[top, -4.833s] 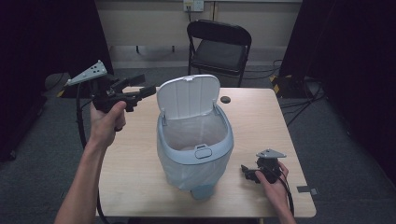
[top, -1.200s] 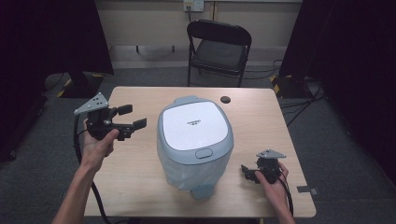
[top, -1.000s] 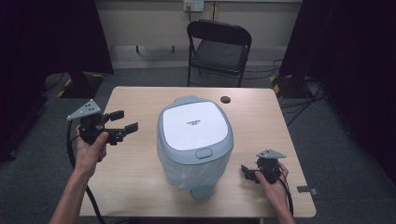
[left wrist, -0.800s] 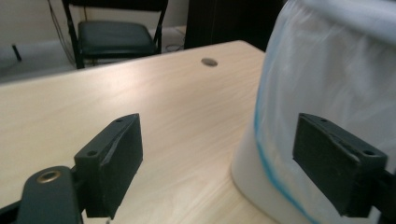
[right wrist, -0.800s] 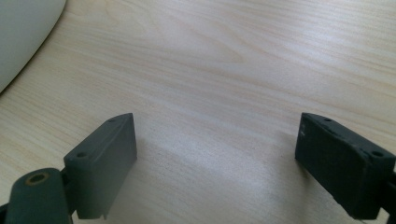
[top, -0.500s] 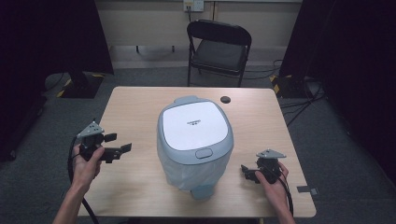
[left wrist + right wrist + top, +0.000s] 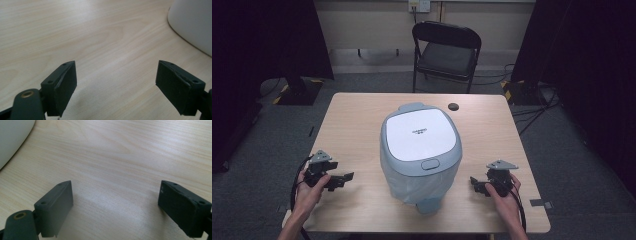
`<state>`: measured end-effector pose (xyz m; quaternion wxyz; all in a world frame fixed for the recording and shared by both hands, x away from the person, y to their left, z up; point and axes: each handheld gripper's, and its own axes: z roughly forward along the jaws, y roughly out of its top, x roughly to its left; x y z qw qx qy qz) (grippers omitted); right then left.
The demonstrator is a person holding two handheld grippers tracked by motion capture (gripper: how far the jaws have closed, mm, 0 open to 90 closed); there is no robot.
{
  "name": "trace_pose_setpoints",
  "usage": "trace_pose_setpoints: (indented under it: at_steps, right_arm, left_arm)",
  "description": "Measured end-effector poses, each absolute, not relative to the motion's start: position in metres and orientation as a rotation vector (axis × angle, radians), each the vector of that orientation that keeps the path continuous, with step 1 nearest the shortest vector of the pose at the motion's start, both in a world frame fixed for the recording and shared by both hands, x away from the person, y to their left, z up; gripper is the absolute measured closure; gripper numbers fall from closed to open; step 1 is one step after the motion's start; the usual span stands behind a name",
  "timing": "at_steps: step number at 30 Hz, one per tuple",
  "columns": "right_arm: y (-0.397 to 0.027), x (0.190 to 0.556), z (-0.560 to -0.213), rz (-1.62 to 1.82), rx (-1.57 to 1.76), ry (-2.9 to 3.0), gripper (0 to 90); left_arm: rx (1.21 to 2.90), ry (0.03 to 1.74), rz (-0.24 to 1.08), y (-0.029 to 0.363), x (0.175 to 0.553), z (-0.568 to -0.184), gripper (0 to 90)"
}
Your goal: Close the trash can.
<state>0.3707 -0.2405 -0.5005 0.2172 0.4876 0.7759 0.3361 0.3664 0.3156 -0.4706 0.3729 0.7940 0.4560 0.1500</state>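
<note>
A pale blue bin (image 7: 421, 150) with a white lid shut flat stands in the middle of the wooden table (image 7: 352, 120); a clear liner bag hangs down its sides. My left gripper (image 7: 343, 177) rests low on the table at the front left, open, nothing between its jaws. In the left gripper view the left gripper (image 7: 116, 87) faces bare wood, with the bin's wall (image 7: 192, 22) at upper right. My right gripper (image 7: 474, 183) rests at the front right, open and empty. The right gripper (image 7: 116, 207) looks at bare wood too, the bin (image 7: 12, 137) at upper left.
A small black round cap (image 7: 454, 106) lies near the table's far edge. A black folding chair (image 7: 446, 50) stands behind the table. Cables trail from both grippers over the front edge. Dark curtains flank the scene.
The bin's lid, open 4.8 s ago, is shut. My left gripper has come down from beside the bin to the table's front left. The right gripper has stayed put.
</note>
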Motion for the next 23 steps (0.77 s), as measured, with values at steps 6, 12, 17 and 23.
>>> trace_pose_setpoints:
  at_steps: [6, 12, 17, 23]
  right_arm:
    - [-0.24, 0.371, -0.501, 0.931, 1.35, 2.149, 11.4]
    - [-0.24, 0.371, -0.501, 0.93, 1.35, 2.149, 11.4]
    - [-0.24, 0.371, -0.501, 0.929, 1.35, 2.148, 11.4]
    - [-0.24, 0.371, -0.501, 0.93, 1.35, 2.148, 11.4]
  left_arm:
    - [2.102, 1.173, 0.389, 0.315, 0.364, -0.49, 16.9]
    - [2.107, 1.167, 0.482, 0.315, 0.36, -0.498, 16.2]
    - [2.066, 1.172, 0.516, 0.315, 0.358, -0.502, 11.6]
    - [2.062, 1.174, 0.507, 0.315, 0.359, -0.503, 11.3]
